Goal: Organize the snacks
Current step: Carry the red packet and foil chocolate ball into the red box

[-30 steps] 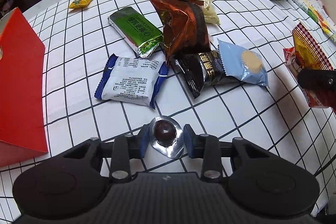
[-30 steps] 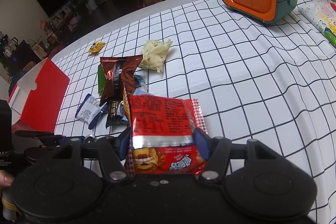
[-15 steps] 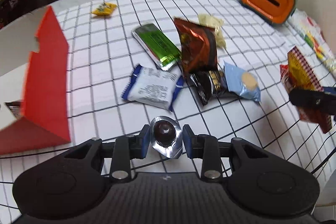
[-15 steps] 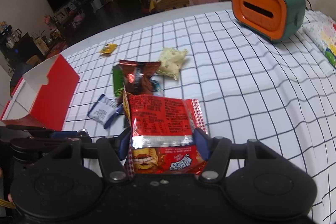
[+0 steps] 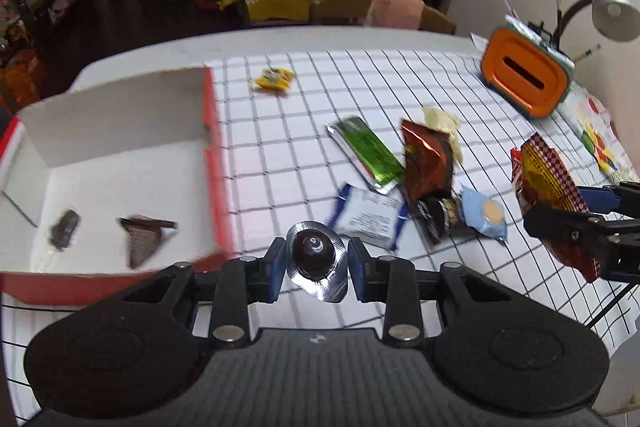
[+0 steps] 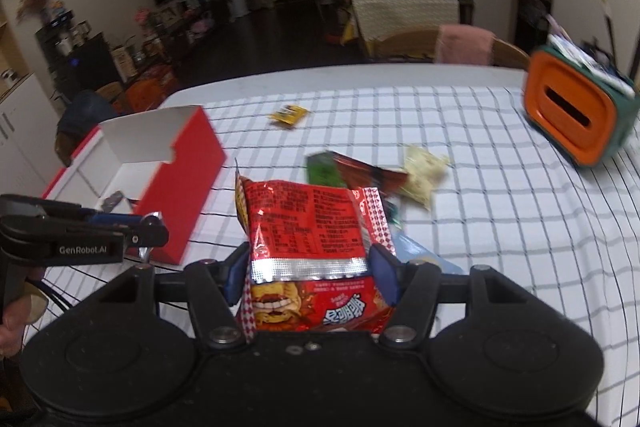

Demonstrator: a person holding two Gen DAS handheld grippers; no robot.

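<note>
My left gripper [image 5: 317, 269] is shut on a foil-wrapped chocolate ball [image 5: 314, 254], held above the checked tablecloth just right of the open red box [image 5: 214, 163]. Two dark wrapped sweets [image 5: 142, 237] lie on the box's white floor. My right gripper [image 6: 310, 269] is shut on a red snack bag [image 6: 310, 223], lifted over the table. That bag [image 5: 550, 187] and the right gripper [image 5: 592, 223] show at the right edge of the left wrist view. The left gripper [image 6: 146, 227] shows at the left of the right wrist view, beside the red box [image 6: 188, 187].
Loose snacks lie mid-table: a green bar [image 5: 366, 149], a brown foil bag [image 5: 426, 161], a white-and-blue packet [image 5: 370, 215], a black packet [image 5: 442, 219], a light blue packet [image 5: 486, 213], a pale bag [image 6: 422, 171] and a yellow sweet [image 5: 274, 81]. An orange-fronted holder [image 5: 524, 79] stands far right.
Both grippers rose with their snacks. The left one swung toward the red box, whose white inside with two sweets now shows. The right gripper's bag stays gripped as before.
</note>
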